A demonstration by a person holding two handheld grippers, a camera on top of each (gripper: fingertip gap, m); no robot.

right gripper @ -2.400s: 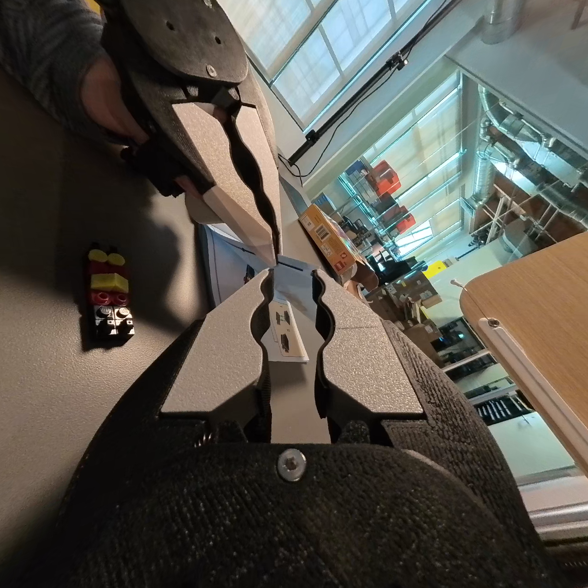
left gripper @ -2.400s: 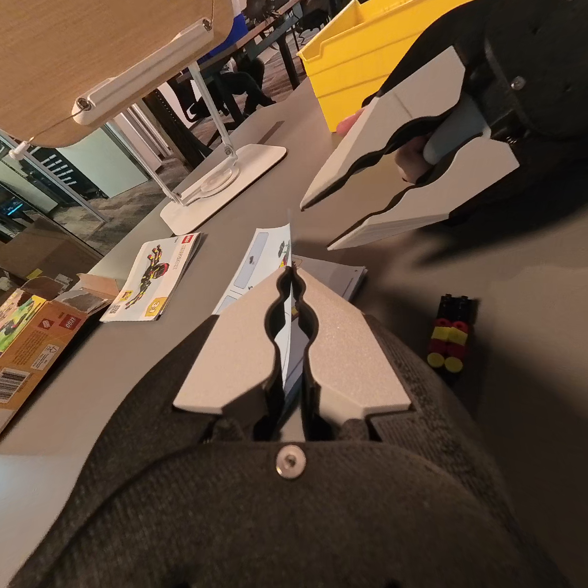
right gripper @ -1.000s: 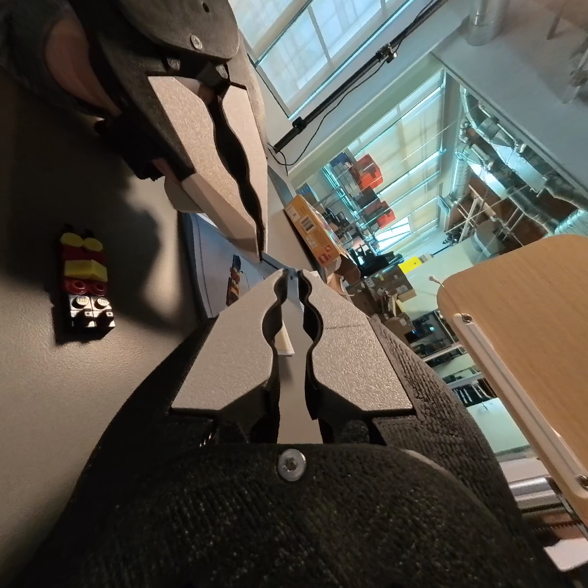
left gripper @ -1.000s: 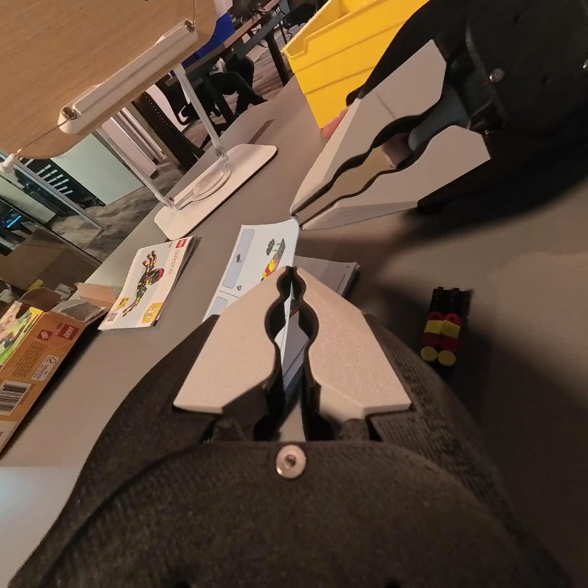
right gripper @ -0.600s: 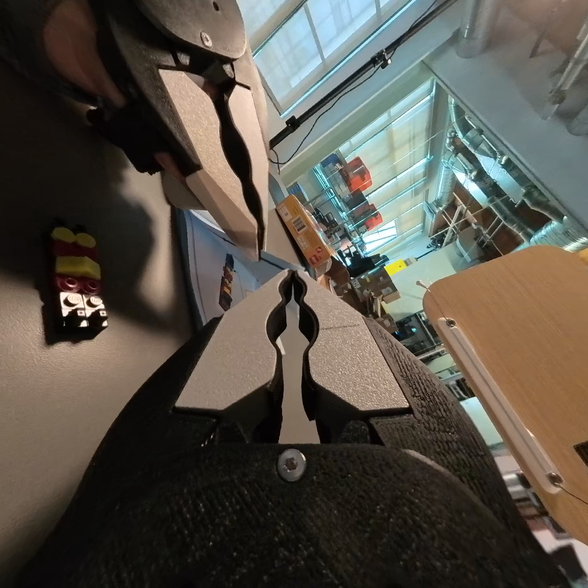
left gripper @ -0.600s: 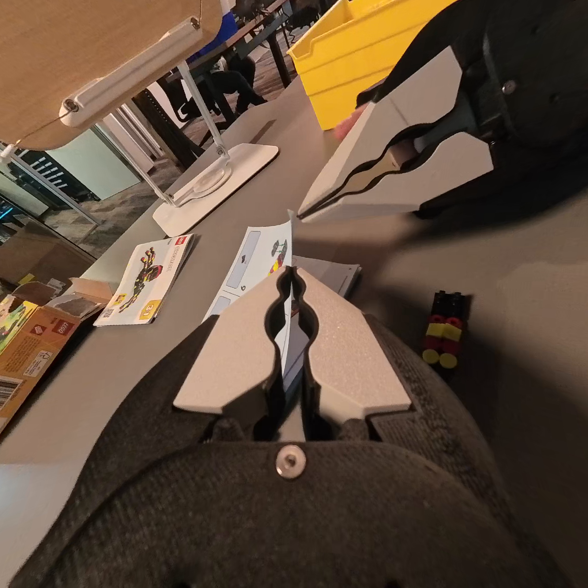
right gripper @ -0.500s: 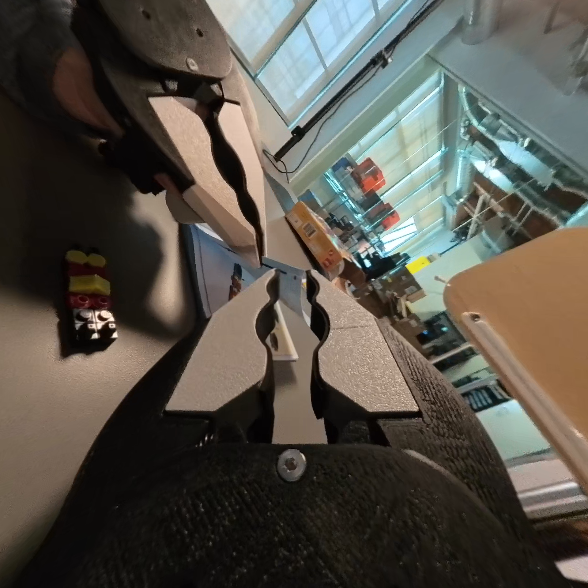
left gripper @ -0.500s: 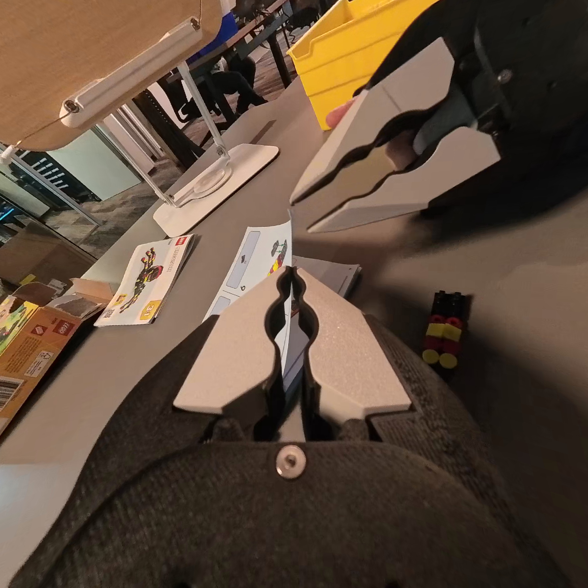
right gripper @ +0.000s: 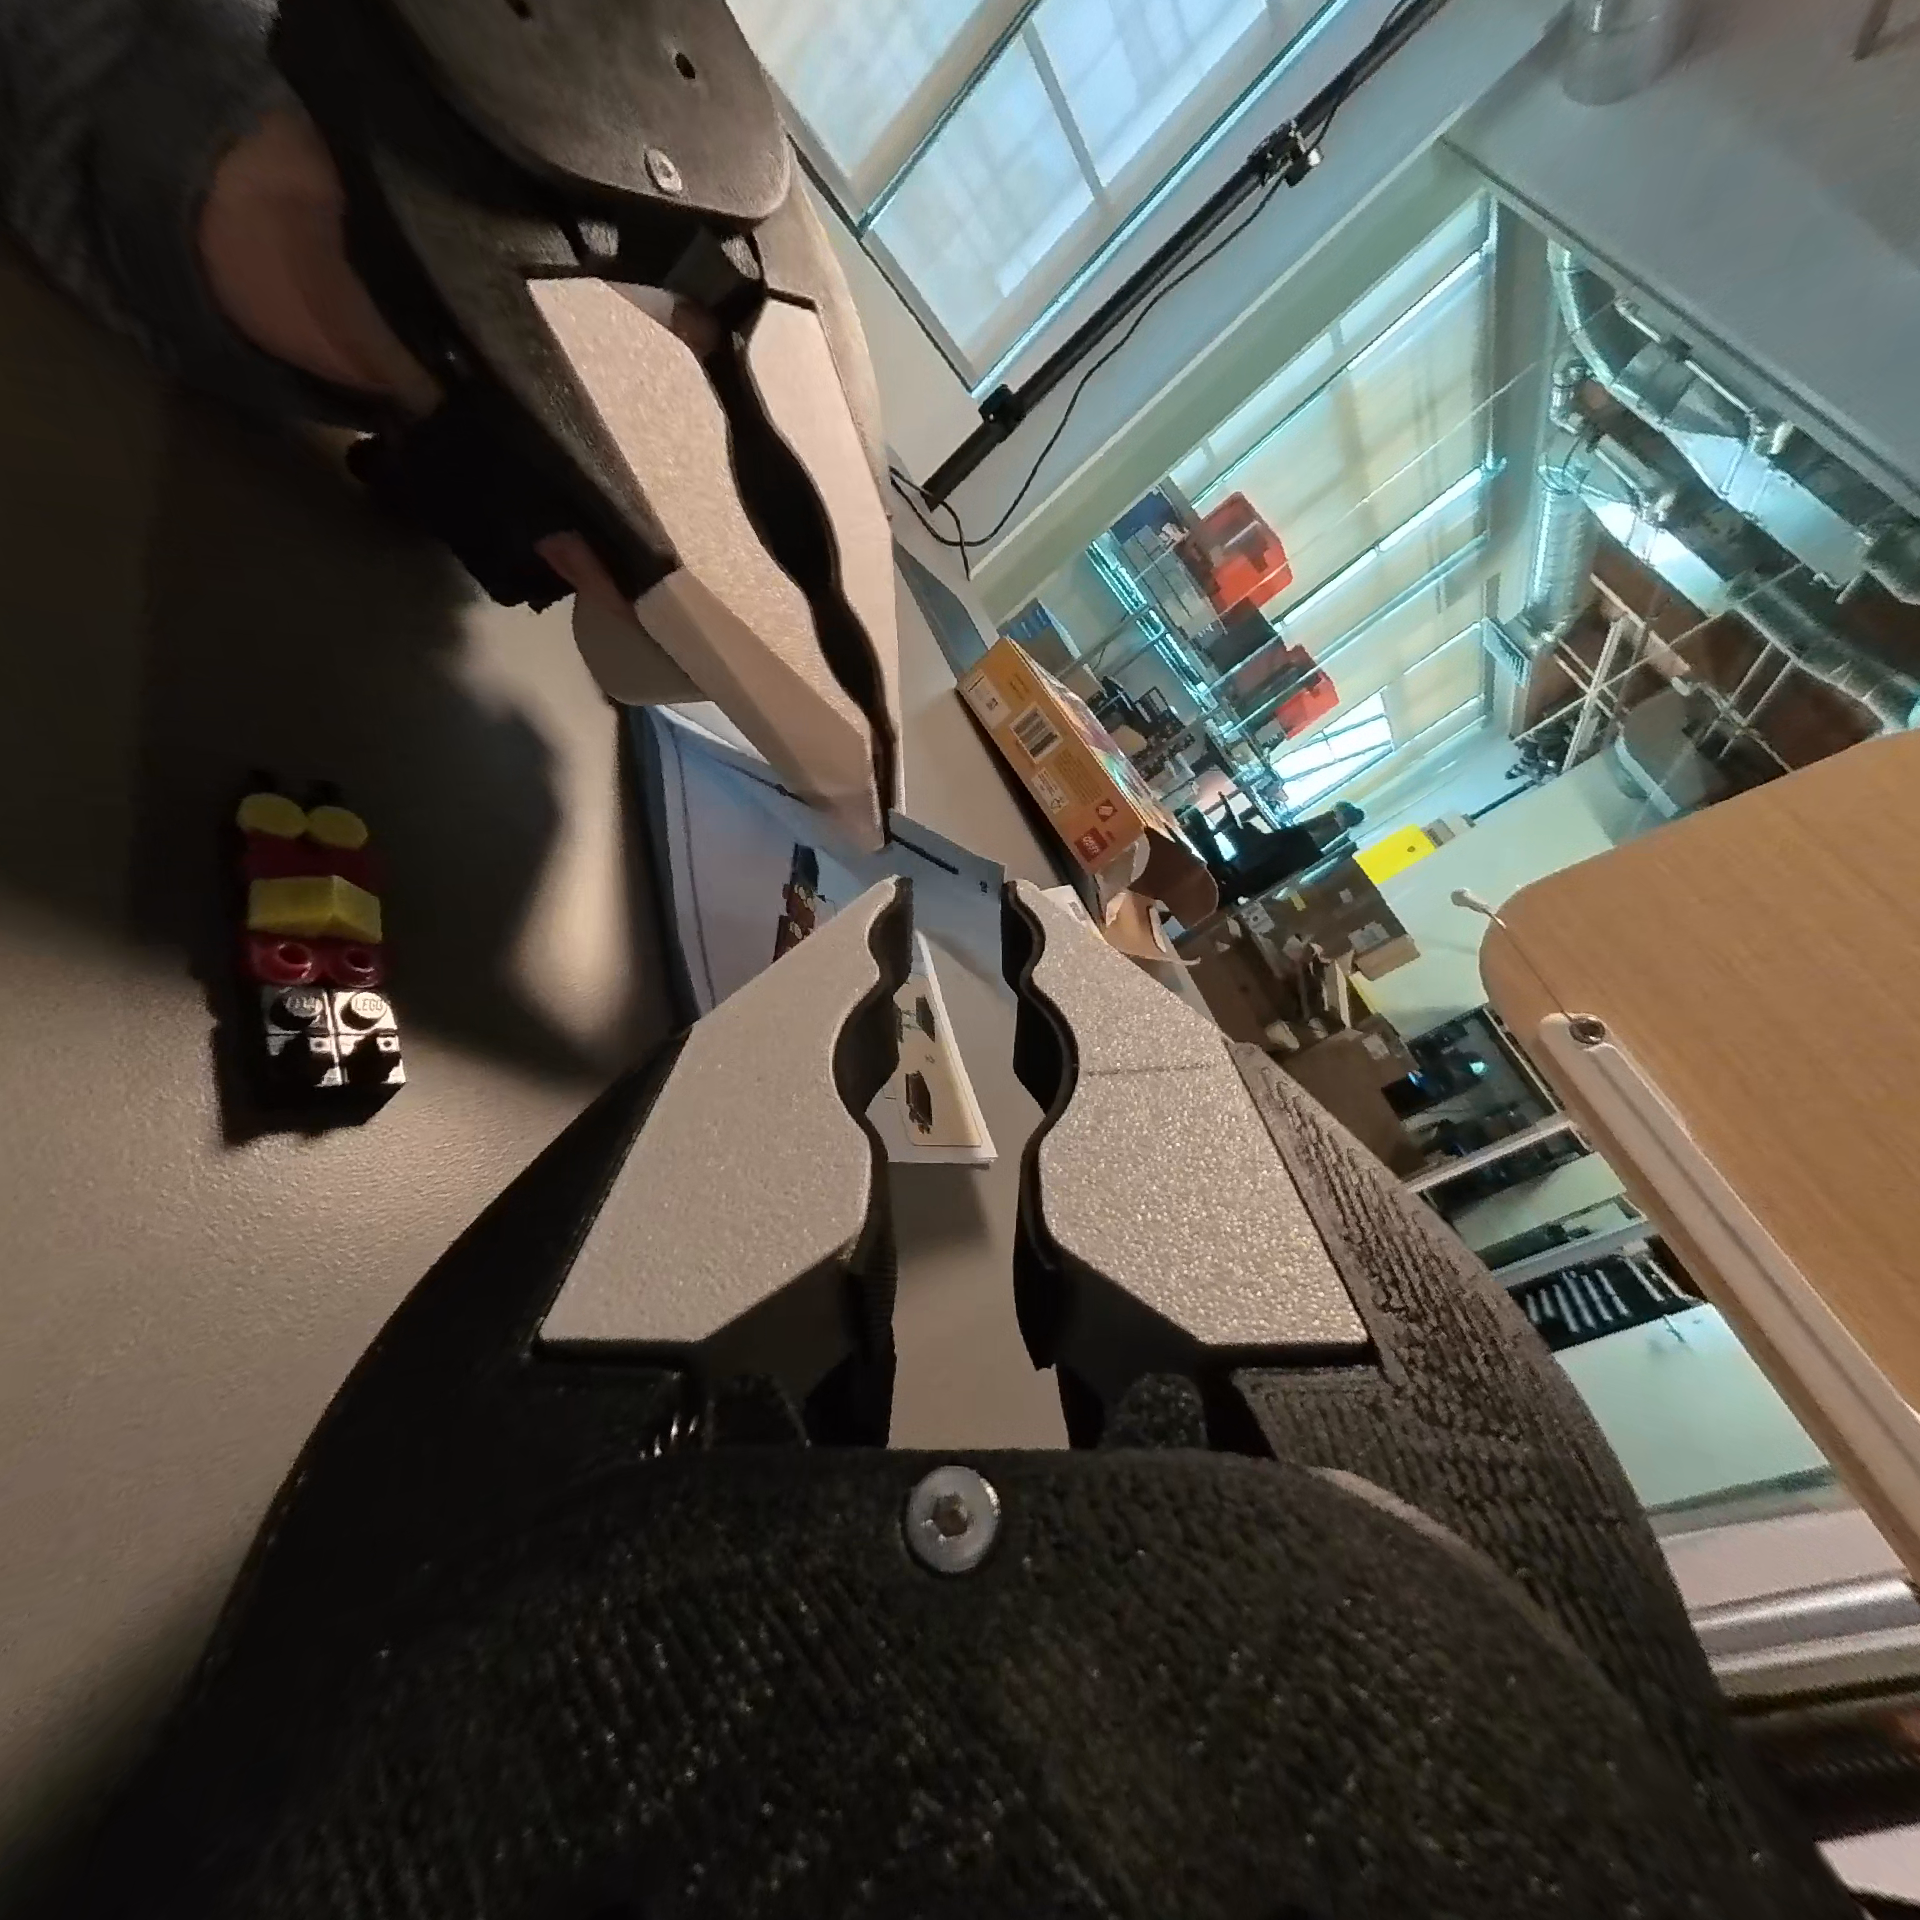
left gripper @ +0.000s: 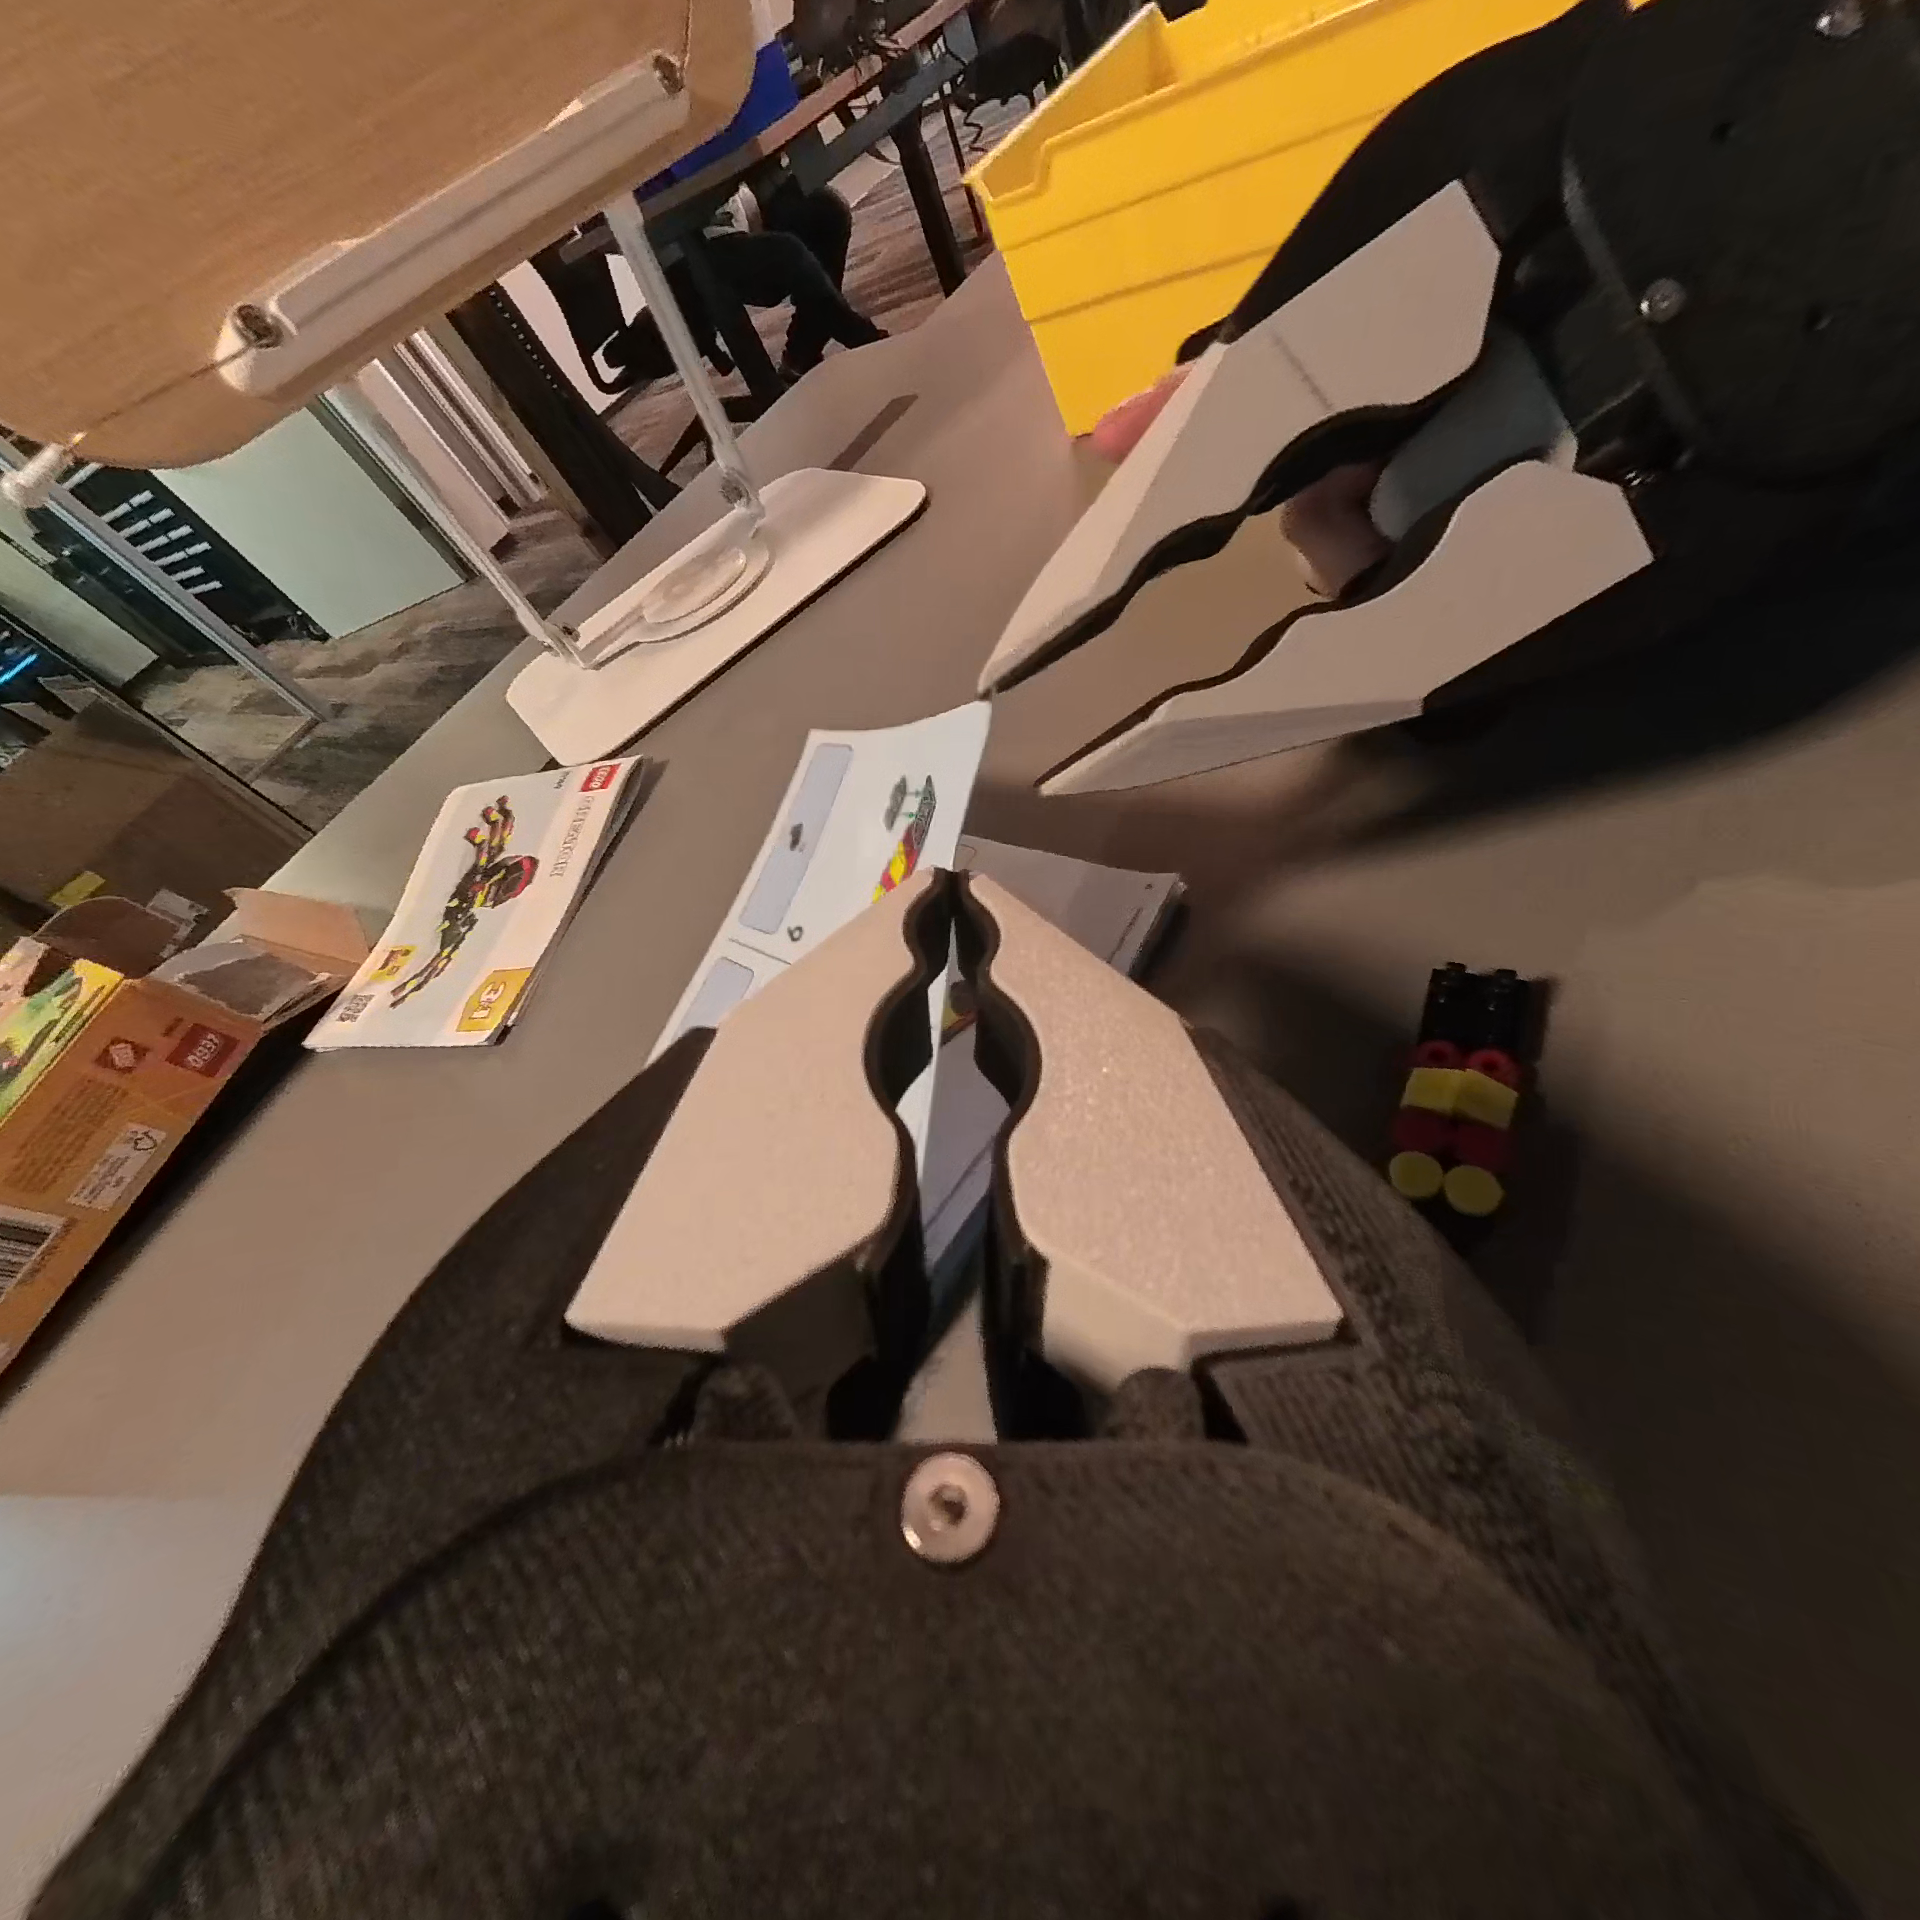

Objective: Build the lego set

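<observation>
A small Lego build (left gripper: 1463,1091) of black, red and yellow bricks lies on the grey table (left gripper: 343,1195), to the right of my left gripper. It also shows in the right wrist view (right gripper: 312,966). My left gripper (left gripper: 954,881) is shut on a page of the open instruction booklet (left gripper: 831,831). In the right wrist view the left gripper (right gripper: 883,821) pinches the page's edge over the booklet (right gripper: 727,862). My right gripper (right gripper: 956,886) is open and empty, just beyond that page. It also shows in the left wrist view (left gripper: 1016,736).
A second booklet (left gripper: 488,904) and an orange Lego box (left gripper: 94,1070) lie at the left. A white stand base (left gripper: 717,592) carries a wooden board (left gripper: 312,156) overhead. A yellow bin (left gripper: 1195,177) stands at the back right. The box (right gripper: 1060,769) and board (right gripper: 1714,1039) show in the right view. The grippers are tip to tip, or close to it.
My right gripper closed near the page's edge about a second ago and has opened again. My left gripper has stayed shut on the page. The Lego build has not moved.
</observation>
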